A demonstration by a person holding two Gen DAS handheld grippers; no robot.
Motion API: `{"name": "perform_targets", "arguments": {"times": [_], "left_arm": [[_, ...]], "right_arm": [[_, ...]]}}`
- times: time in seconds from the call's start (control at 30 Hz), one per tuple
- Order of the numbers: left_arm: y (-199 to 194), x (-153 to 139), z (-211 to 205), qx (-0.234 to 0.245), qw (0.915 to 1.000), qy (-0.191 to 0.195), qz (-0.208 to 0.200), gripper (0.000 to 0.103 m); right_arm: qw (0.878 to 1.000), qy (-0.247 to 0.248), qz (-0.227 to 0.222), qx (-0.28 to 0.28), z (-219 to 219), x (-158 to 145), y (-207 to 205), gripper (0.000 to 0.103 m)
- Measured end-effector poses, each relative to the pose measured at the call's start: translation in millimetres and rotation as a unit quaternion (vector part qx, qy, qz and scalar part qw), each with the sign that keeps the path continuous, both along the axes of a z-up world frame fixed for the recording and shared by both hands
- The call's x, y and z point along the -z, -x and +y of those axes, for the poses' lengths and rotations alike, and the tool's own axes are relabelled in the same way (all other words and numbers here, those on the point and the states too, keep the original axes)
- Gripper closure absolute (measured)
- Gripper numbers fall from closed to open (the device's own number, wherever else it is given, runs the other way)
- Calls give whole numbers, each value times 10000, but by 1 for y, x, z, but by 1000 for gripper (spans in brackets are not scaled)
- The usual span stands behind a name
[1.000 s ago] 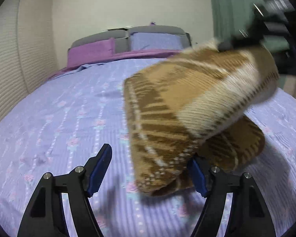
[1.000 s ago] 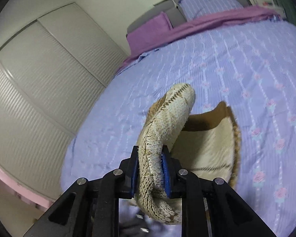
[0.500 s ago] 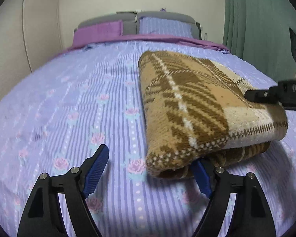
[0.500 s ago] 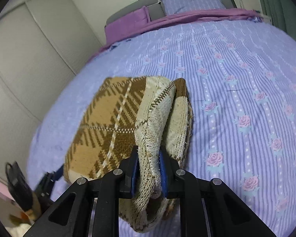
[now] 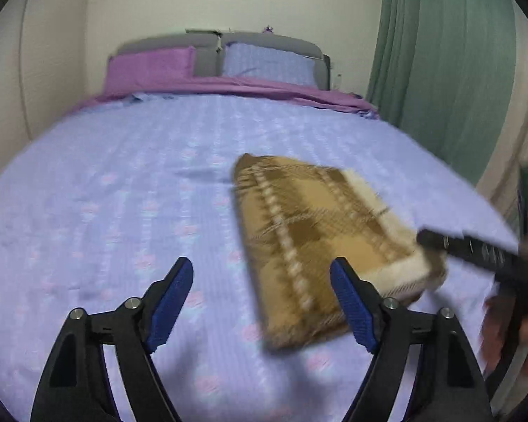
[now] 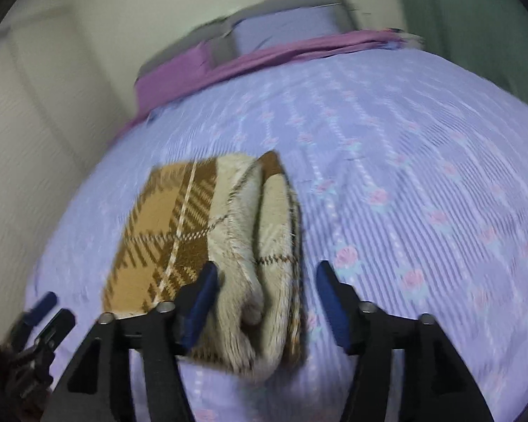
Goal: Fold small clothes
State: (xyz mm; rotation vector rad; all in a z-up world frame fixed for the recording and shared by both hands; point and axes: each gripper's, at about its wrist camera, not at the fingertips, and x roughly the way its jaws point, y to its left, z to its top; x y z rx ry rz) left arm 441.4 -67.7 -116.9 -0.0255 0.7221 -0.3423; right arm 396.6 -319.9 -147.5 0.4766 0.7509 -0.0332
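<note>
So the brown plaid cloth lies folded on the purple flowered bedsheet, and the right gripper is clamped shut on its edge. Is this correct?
Not quite. The right gripper is not clamped: its jaws have just been opening and stand apart, the right wrist view shows. The edge lies between them, touching at most the left pad. The brown plaid cloth does lie folded on the purple flowered bedsheet.

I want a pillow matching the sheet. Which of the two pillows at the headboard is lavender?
The right-hand pillow, pale lavender like the bedsheet. The left pillow is plain purple, matching the purple cover folded along the bed's head.
</note>
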Motion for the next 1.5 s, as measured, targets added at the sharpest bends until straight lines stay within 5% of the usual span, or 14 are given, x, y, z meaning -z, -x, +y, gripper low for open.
{"name": "perform_targets", "arguments": {"times": [0.17, 0.5, 0.67, 0.97, 1.5], "left_arm": [[-19, 19, -29, 318, 9962, 431, 683, 40], [4, 51, -60, 366, 9980, -473, 217, 25], [11, 27, -30, 117, 9991, -37, 395, 23], [49, -7, 39, -690, 9972, -31, 292, 15], [45, -1, 44, -401, 9985, -142, 334, 15]], "right_arm": [[9961, -662, -14, 582, -8, 15, 17, 24], [9947, -805, 245, 592, -8, 49, 12, 16], [9944, -818, 156, 646, -8, 40, 18, 15], [9861, -1179, -445, 1085, -3, 6, 63, 13], [9723, -1839, -196, 1432, 14, 53, 52, 13]]}}
